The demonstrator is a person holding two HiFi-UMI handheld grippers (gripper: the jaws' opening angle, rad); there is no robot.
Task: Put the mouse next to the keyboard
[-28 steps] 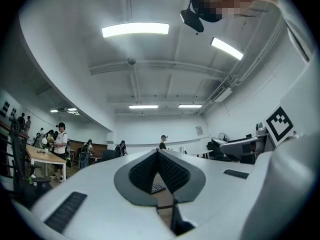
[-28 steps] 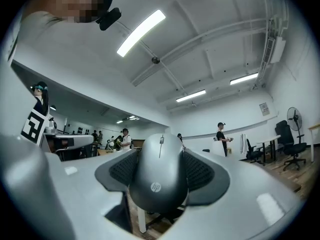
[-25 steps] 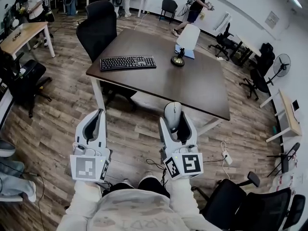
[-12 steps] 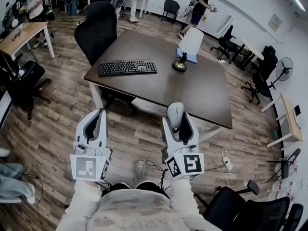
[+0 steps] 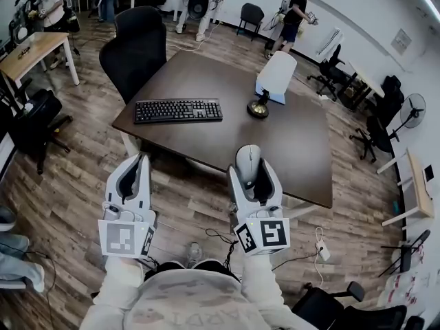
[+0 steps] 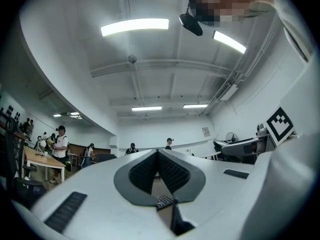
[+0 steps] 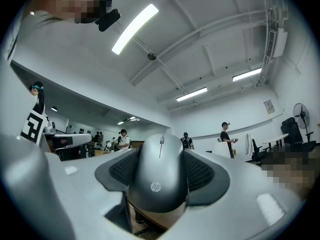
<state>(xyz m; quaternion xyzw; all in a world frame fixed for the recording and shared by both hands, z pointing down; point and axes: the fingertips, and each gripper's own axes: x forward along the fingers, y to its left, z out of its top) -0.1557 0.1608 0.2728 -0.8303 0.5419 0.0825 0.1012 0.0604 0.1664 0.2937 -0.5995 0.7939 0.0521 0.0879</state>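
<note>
Right gripper view alone shows "hp" on the mouse (image 7: 159, 176), clamped in the right gripper (image 7: 161, 159); left gripper (image 6: 158, 159) closed, empty.

We see a bright, evenly lit room whose long ceiling strips (image 6: 135, 26) glare white in both gripper views, only a soft shadow on the floor (image 5: 75, 177) under the desk (image 5: 295, 139), and heavy fisheye bending at every edge, with black corners round the two gripper views.

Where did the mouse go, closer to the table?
Yes. Held in the right hand-held gripper, the mouse moved forward toward the table; it now overlaps its near edge.
</note>
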